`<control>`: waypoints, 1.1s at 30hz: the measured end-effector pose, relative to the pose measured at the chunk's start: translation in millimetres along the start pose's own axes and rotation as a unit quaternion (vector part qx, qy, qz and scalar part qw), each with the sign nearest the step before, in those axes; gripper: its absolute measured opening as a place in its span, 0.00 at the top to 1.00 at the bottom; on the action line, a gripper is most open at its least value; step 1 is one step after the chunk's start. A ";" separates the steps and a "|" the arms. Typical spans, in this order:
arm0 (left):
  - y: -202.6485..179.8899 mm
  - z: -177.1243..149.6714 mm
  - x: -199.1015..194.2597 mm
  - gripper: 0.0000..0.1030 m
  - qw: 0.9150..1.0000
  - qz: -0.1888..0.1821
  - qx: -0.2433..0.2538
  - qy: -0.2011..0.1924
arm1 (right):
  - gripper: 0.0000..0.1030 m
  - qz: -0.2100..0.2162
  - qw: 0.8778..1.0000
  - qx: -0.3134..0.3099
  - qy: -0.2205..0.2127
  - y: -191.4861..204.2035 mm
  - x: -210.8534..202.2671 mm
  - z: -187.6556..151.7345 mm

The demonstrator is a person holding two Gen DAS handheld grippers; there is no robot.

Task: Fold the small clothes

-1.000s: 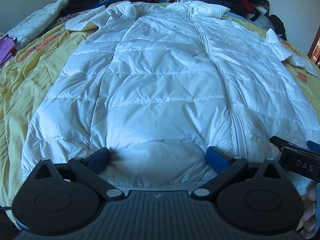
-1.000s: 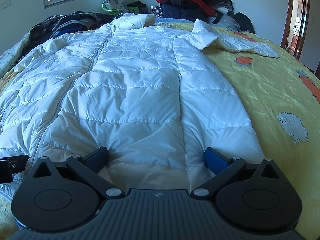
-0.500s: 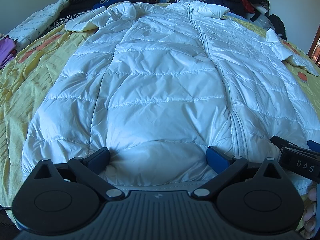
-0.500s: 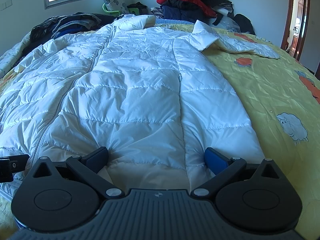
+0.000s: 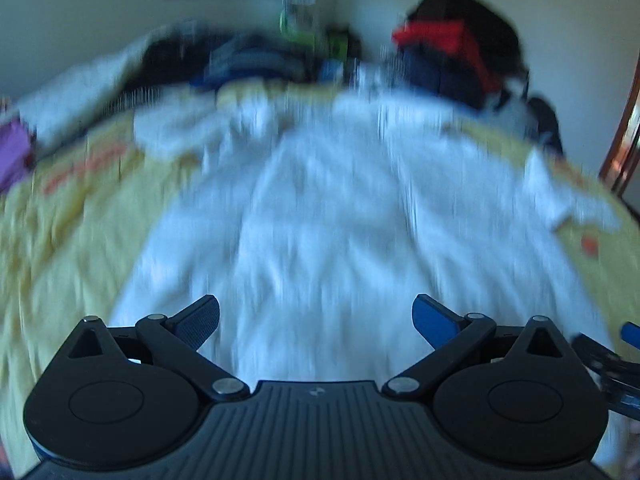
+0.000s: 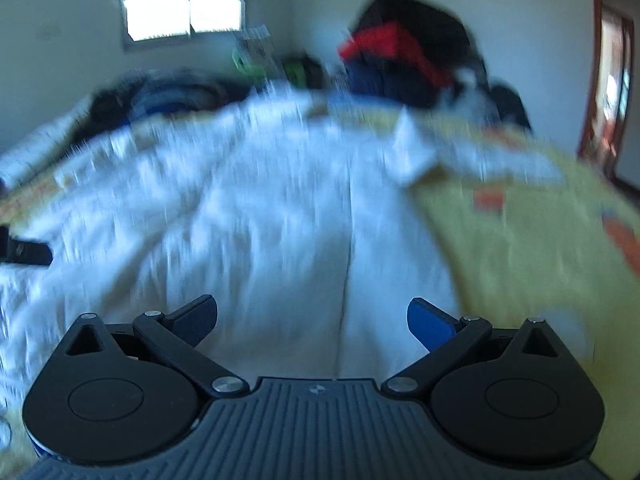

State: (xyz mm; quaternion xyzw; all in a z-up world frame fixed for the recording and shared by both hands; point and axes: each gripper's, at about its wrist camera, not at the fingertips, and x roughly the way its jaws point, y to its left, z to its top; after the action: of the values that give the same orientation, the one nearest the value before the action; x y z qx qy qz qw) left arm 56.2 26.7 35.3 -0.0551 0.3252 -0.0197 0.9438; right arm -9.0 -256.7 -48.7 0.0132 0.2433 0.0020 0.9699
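Left wrist view: your left claw (image 5: 316,320) stands wide open at the lower centre of the frame, holding nothing, above the near hem of the white padded jacket (image 5: 340,220). The jacket lies spread flat over the yellow bedspread (image 5: 72,240), filling mid-frame; a heap of dark and red clothes (image 5: 448,60) sits upper right. Both views are blurred. Right wrist view: your right claw (image 6: 312,320) is likewise spread and empty over the jacket's hem, lower centre. The fold itself appears not yet begun. Next, lower both claws onto the hem and close on the fabric edge.
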 end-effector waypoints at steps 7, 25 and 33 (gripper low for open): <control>3.6 63.1 50.7 0.00 0.994 0.017 -0.052 -0.098 | 0.00 0.009 0.996 0.061 -0.070 -46.4 48.1 67.4; -12.5 78.0 250.1 0.00 0.995 -0.020 -0.097 -0.029 | 0.00 0.118 0.988 0.101 -0.010 -60.5 316.6 261.6; -0.1 75.3 248.8 0.00 0.988 -0.055 -0.136 -0.044 | 0.01 0.120 0.952 0.251 0.130 -84.4 467.4 273.3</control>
State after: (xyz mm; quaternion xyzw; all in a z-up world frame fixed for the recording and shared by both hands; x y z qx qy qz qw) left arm 298.5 15.3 -57.9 -0.2018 0.2795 -0.0248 0.9384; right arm 531.8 -343.0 -30.7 0.2851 0.3561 0.0589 0.8879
